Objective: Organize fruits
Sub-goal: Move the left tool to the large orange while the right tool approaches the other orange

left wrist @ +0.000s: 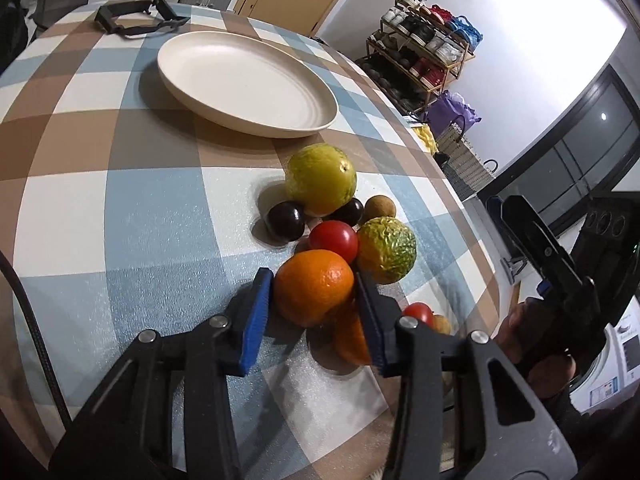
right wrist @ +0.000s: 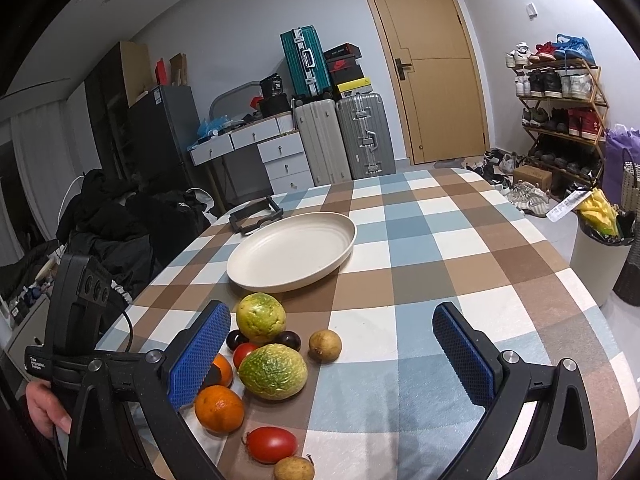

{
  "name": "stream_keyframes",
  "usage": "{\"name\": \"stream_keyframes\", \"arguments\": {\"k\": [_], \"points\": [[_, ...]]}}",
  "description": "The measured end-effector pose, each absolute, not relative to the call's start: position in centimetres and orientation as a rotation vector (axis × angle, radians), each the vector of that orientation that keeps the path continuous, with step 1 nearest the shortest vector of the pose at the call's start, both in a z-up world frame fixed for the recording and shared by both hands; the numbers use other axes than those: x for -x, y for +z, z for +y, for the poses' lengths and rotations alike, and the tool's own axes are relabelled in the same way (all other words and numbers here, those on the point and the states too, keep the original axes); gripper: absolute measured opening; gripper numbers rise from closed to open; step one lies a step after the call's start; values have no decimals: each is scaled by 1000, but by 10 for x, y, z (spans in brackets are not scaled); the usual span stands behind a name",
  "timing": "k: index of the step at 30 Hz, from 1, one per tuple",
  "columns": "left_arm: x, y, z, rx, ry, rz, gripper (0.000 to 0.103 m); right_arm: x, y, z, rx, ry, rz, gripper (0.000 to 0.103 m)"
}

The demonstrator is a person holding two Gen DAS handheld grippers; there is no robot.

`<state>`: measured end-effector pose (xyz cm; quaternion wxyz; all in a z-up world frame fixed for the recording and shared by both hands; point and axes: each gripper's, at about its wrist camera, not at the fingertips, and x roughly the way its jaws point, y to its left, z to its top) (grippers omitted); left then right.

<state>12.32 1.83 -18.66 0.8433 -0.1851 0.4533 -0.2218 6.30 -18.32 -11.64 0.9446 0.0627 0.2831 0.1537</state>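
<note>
Now the step in hand is the picking of the first fruit. The left hand-held gripper [left wrist: 314, 292] has its two blue pads on either side of an orange [left wrist: 314, 286], and both pads appear to touch the peel, so I judge it is closed on this orange. Whether the orange is already lifted from the desk [left wrist: 120, 208] I cannot tell; it sits over a second orange [left wrist: 350, 338], which is partly hidden behind the right pad.

The other fruits lie in one tight group at the near edge of the desk: a big yellow-green fruit [left wrist: 320, 179], a dark plum [left wrist: 285, 222] just beside it, a red tomato [left wrist: 333, 240], a rough green-yellow fruit [left wrist: 386, 250], and a small brown round fruit [left wrist: 379, 209]. Another tomato [right wrist: 272, 444] and a small brown fruit [right wrist: 294, 469] lie nearer to the person. The cream plate [left wrist: 248, 80] stands further on the desk, apart from the group, and nothing is in it yet.

The right hand-held gripper [right wrist: 340, 356] is wide open and holds nothing; it hangs above the group of fruits.

For the next move, I think the orange must go up and forward to the plate. The grip should stay firm, because the orange is round and smooth, and the lift should be straight so that the neighbours, which touch it, do not roll away.
</note>
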Motion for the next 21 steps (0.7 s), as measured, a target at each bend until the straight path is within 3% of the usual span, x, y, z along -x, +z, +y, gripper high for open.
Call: {"name": "stream_keyframes", "arguments": {"k": [21], "points": [[-98,-157,49,368,-407,840,39,-24,-111,-144,1,373,565,103]]}}
